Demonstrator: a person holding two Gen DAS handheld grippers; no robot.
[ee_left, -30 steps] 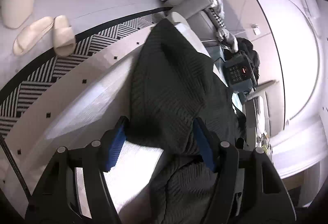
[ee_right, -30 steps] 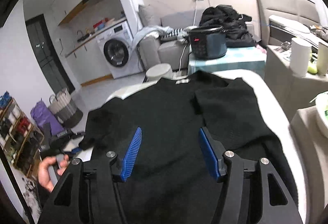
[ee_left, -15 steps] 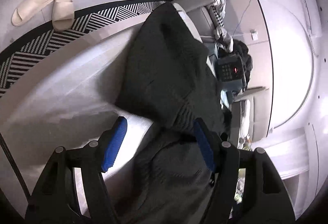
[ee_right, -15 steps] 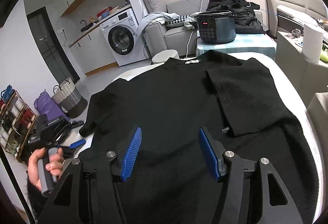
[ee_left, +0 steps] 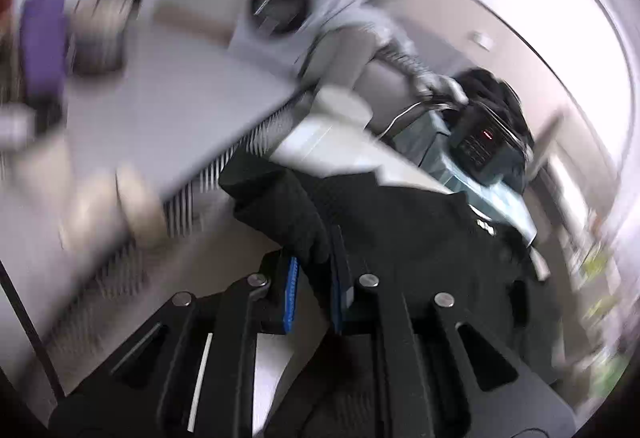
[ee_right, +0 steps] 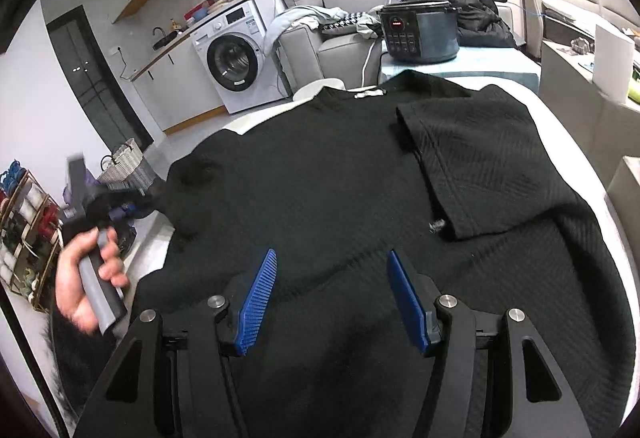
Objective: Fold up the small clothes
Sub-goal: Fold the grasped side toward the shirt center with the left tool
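A black knit T-shirt [ee_right: 340, 177] lies spread on a white table [ee_right: 552, 125], collar at the far side. Its right sleeve [ee_right: 480, 173] is folded inward over the body. My left gripper [ee_left: 314, 278] is shut on the left sleeve [ee_left: 288, 213]; in the right wrist view it shows at the shirt's left edge [ee_right: 132, 201], held by a hand [ee_right: 80, 286]. My right gripper [ee_right: 332, 290] is open and empty, hovering above the shirt's lower middle. The left wrist view is motion-blurred.
A black pressure cooker [ee_right: 420, 33] stands on a teal-covered table behind the collar. A washing machine [ee_right: 232, 57], grey sofa with clothes [ee_right: 320, 33], wicker basket [ee_right: 126, 165] and shelf [ee_right: 24, 230] lie to the left. A white roll [ee_right: 612, 61] stands at right.
My left gripper has shut on the left sleeve, having been open around the cloth before, and its view has swung quickly. My right gripper stayed open, with the shirt now closer.
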